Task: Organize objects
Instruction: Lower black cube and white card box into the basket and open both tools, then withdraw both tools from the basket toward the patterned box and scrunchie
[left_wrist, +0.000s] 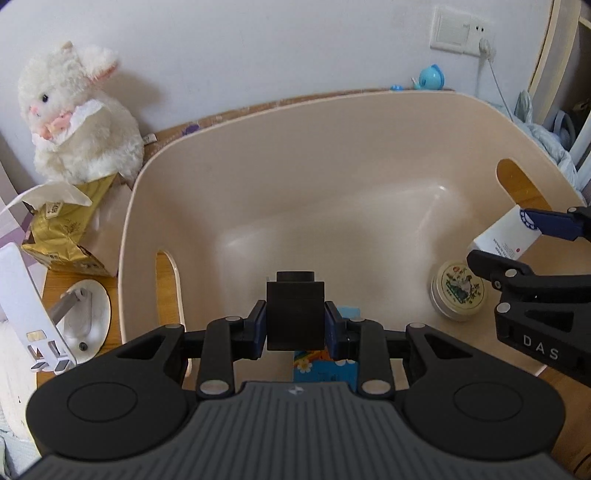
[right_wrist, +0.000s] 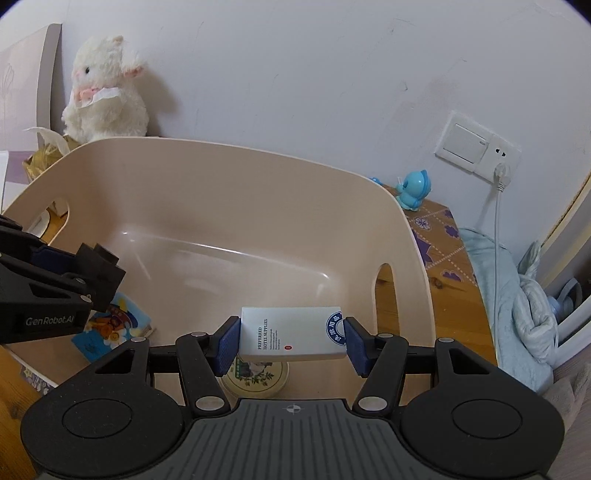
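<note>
A beige plastic basket (left_wrist: 258, 155) with handle cut-outs stands on the wooden table. My left gripper (left_wrist: 295, 325) is shut on a black block with a round stud (left_wrist: 295, 314), held over the basket's near rim. It also shows in the right wrist view (right_wrist: 105, 275). My right gripper (right_wrist: 291, 341) is shut on a white hotel-supplies box (right_wrist: 291, 336), held above the basket's right side; the box also shows in the left wrist view (left_wrist: 506, 236). A round tin with a printed lid (left_wrist: 458, 290) lies below the box. A blue picture card (right_wrist: 110, 325) lies under the left gripper.
A white plush rabbit (left_wrist: 77, 114) sits on a gold tissue pack (left_wrist: 62, 229) at the back left. A white stand (left_wrist: 85, 317) is left of the basket. A blue toy (right_wrist: 413, 190) and a wall socket (right_wrist: 480, 147) are at the back right. Light blue cloth (right_wrist: 517, 306) lies right.
</note>
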